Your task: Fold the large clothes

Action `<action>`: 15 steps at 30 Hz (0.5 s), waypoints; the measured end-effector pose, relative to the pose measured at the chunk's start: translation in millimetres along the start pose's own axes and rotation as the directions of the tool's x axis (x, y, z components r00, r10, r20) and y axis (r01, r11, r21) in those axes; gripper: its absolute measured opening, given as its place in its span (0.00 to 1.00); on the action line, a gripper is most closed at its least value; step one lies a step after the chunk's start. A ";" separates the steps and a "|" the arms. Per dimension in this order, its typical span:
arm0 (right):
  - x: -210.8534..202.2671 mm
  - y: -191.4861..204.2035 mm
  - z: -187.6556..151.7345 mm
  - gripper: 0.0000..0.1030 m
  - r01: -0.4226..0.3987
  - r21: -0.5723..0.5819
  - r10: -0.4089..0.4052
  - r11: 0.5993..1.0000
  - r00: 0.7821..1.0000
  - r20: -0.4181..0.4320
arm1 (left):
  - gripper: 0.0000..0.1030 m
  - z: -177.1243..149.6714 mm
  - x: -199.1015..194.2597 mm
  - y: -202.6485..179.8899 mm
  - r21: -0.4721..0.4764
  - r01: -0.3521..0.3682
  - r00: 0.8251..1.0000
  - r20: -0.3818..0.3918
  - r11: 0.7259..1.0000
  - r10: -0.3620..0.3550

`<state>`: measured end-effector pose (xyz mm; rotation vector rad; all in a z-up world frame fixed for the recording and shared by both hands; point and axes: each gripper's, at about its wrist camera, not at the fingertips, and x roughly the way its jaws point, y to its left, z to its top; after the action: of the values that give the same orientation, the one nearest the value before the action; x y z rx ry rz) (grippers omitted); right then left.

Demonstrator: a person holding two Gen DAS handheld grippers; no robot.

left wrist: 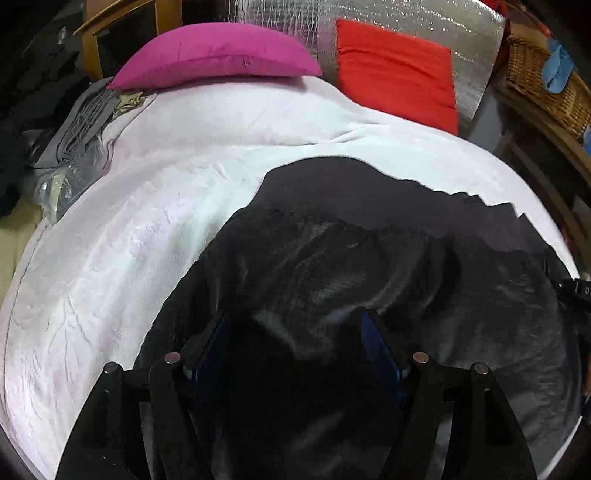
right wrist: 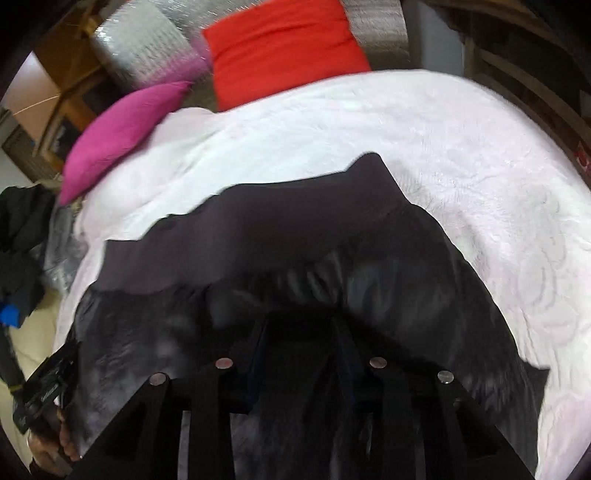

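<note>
A large dark garment with a matte grey band along its far edge lies spread on a white bedspread. My left gripper hangs over its near part. Its blue-padded fingers stand wide apart, with dark cloth below and between them and not pinched. In the right wrist view the same garment gathers into pleats at my right gripper. Those narrow jaws look closed on a bunch of the cloth, though the picture is dark and blurred. The left gripper's body, held by a hand, shows at the lower left.
A magenta cushion and a red cushion lie at the bed's head against a silver foil panel. Grey clothes and plastic sit at the bed's left edge. A wicker basket stands to the right.
</note>
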<state>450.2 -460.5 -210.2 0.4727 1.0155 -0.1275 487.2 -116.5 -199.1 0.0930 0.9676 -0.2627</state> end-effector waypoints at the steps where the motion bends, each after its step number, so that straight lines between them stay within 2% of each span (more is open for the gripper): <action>1: 7.4 -1.8 3.0 0.35 0.005 0.002 -0.005 1.000 1.000 -0.003 | 0.71 0.4 3.5 -1.7 0.011 -0.005 1.000 0.006 1.000 0.005; 8: 21.0 2.6 23.9 0.34 0.040 -0.019 -0.039 0.999 0.998 0.040 | 0.71 9.7 28.1 -12.3 0.058 -0.045 0.998 0.039 0.997 0.043; 12: 24.2 -6.0 31.9 0.34 0.010 0.023 -0.011 1.000 0.999 0.047 | 0.71 10.6 27.3 -12.1 0.050 -0.044 0.998 0.038 0.998 0.042; 15: 10.5 -8.3 33.2 0.34 -0.013 0.047 0.010 0.999 0.998 0.065 | 0.71 9.6 14.8 -12.4 0.055 -0.050 0.998 0.036 0.997 0.048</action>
<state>479.2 -481.3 -207.2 0.5148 0.9473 -0.1561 499.6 -132.9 -205.4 0.1629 0.9230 -0.2456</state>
